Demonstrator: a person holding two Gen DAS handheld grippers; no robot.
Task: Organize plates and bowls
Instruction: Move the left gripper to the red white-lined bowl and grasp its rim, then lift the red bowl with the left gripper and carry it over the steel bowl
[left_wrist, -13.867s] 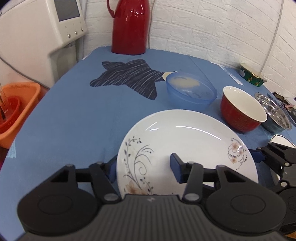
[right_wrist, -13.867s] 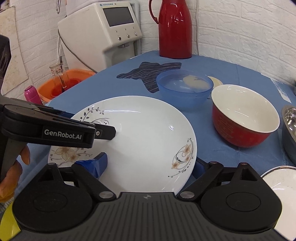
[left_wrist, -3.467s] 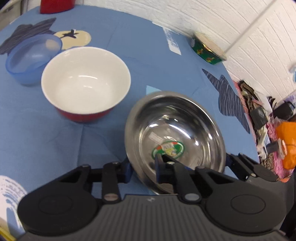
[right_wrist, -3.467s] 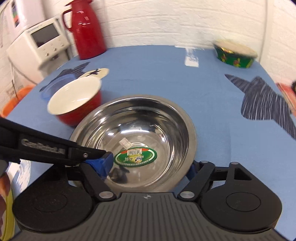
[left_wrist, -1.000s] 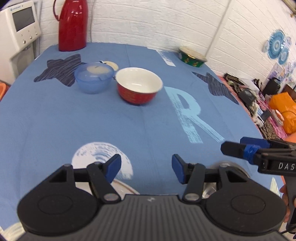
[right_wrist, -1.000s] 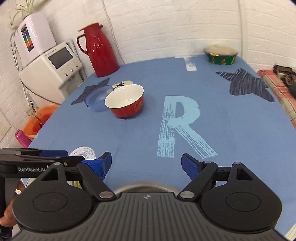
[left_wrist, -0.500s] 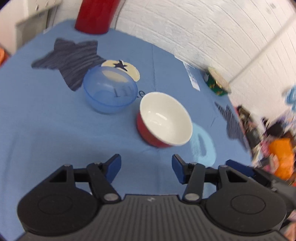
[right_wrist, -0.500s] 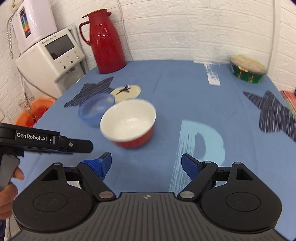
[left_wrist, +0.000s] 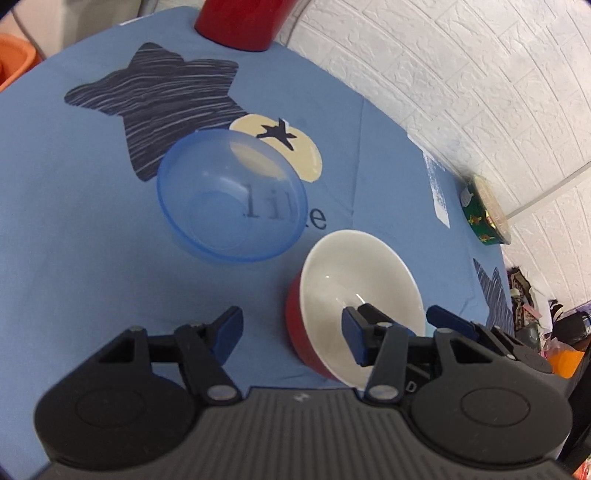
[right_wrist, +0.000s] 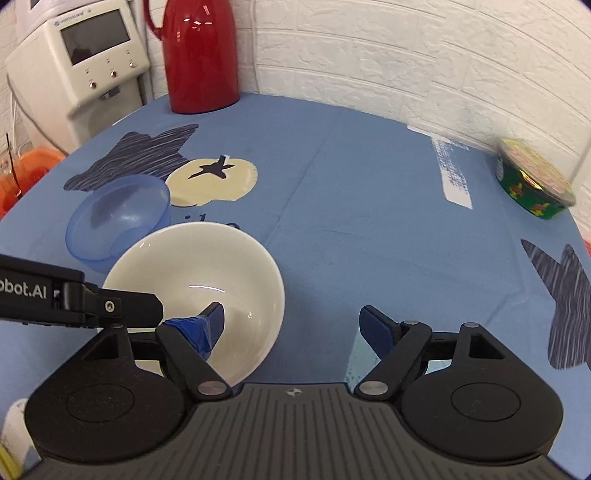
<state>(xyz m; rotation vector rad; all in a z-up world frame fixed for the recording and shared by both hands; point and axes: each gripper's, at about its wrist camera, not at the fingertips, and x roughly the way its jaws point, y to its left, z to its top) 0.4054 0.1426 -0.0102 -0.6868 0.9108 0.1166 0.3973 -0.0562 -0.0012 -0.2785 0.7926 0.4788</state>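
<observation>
A red bowl (left_wrist: 354, 273) with a white inside stands on the blue tablecloth (left_wrist: 74, 236). Beside it, to the far left, stands a clear blue plastic bowl (left_wrist: 231, 199). My left gripper (left_wrist: 290, 334) is open and straddles the red bowl's left wall, one finger inside and one outside. In the right wrist view my right gripper (right_wrist: 291, 325) is open over the red bowl (right_wrist: 207, 266), spanning its right wall with its left finger inside. The blue bowl (right_wrist: 114, 218) shows behind it. Neither gripper holds anything.
A red thermos jug (right_wrist: 201, 55) and a white appliance (right_wrist: 81, 62) stand at the table's far edge. A green tin (right_wrist: 532, 184) sits at the far right. An orange basin (right_wrist: 22, 166) lies off the table's left side.
Both grippers have moved forward and down to the red bowl, which was ahead of them half a second ago. Each now has one finger inside it. Both stay open.
</observation>
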